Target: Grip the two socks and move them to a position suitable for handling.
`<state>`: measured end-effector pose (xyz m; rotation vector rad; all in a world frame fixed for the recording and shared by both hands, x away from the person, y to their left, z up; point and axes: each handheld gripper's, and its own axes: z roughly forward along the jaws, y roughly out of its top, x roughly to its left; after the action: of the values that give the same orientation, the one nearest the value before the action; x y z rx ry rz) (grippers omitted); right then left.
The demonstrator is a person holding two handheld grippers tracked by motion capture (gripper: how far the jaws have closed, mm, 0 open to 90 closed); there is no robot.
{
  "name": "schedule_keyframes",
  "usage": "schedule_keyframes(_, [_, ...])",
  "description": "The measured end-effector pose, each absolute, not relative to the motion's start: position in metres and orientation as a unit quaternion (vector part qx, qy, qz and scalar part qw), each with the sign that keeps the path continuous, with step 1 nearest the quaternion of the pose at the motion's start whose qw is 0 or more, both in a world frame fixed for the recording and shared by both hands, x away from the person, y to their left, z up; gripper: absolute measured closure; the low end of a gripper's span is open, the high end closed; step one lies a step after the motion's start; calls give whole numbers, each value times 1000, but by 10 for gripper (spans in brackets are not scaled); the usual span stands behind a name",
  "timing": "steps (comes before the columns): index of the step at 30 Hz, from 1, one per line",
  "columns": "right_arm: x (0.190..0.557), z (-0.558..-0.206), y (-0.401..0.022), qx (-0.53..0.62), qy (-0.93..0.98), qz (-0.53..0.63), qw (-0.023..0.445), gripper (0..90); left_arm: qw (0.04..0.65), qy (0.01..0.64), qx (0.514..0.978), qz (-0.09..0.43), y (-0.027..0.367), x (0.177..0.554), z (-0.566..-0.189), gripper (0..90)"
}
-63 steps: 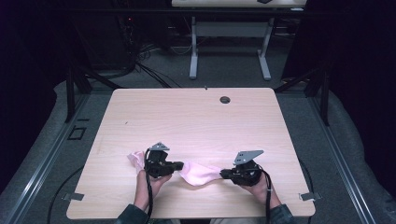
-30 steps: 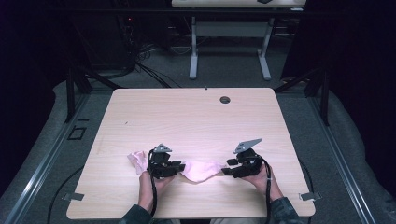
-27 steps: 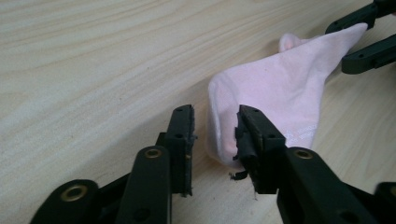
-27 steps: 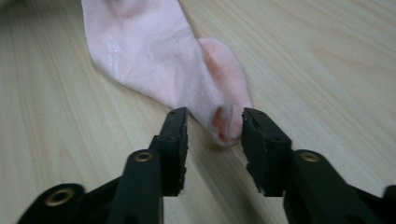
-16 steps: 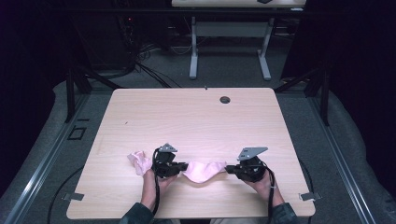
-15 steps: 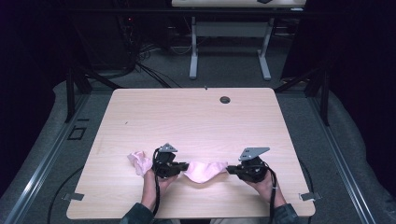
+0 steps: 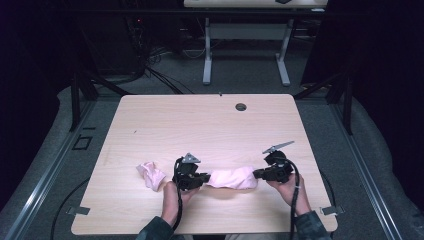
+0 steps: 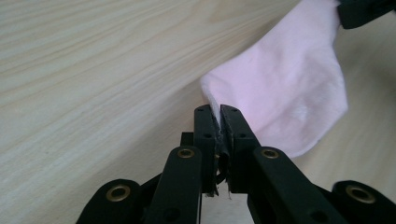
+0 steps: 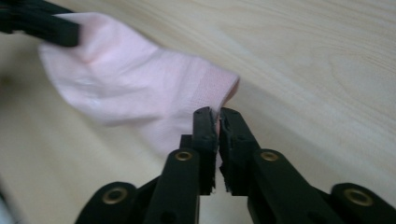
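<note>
A pink sock (image 7: 231, 178) hangs stretched between my two grippers near the table's front edge. My left gripper (image 7: 204, 178) is shut on one end of it. In the left gripper view the jaws (image 8: 219, 112) pinch the edge of the sock (image 8: 285, 93). My right gripper (image 7: 256, 175) is shut on the ribbed cuff end. Its jaws have just closed and eased a little, and in the right gripper view (image 9: 218, 114) the sock (image 9: 140, 98) is still pinched between them. A second pink sock (image 7: 151, 174) lies crumpled to the left of the left gripper.
The light wooden table (image 7: 200, 125) has a dark cable hole (image 7: 241, 106) near its far edge. Another table's legs (image 7: 245, 55) stand on the grey floor behind. Cables trail from both grippers toward the person's sleeves.
Both grippers have closed on the sock's ends and shifted slightly right. The sock, slack and wavy before, now runs straighter between them. The crumpled sock has stayed put.
</note>
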<state>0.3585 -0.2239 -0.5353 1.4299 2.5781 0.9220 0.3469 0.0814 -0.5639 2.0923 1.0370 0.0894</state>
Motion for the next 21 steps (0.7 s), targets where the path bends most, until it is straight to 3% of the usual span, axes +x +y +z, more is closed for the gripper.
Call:
schedule_keyframes(1, [364,-546,-220,464,837,287,44,735,386,411,825,41,82,347,-565,794])
schedule_keyframes(2, [365,-550,-219,458,839,290,51,715,382,412,826,51,85,348,-566,780])
schedule_keyframes(7, [352,-543,-223,438,836,320,81,673,378,429,818,58,95,349,-564,643])
schedule_keyframes(10, [337,-536,-223,408,847,329,89,625,387,434,811,64,102,348,-559,606])
schedule_keyframes(15, [339,-547,-222,439,834,327,71,590,400,446,799,45,110,354,-557,595])
schedule_keyframes(21, [347,-564,-211,444,839,302,83,624,381,440,813,27,106,357,-564,649])
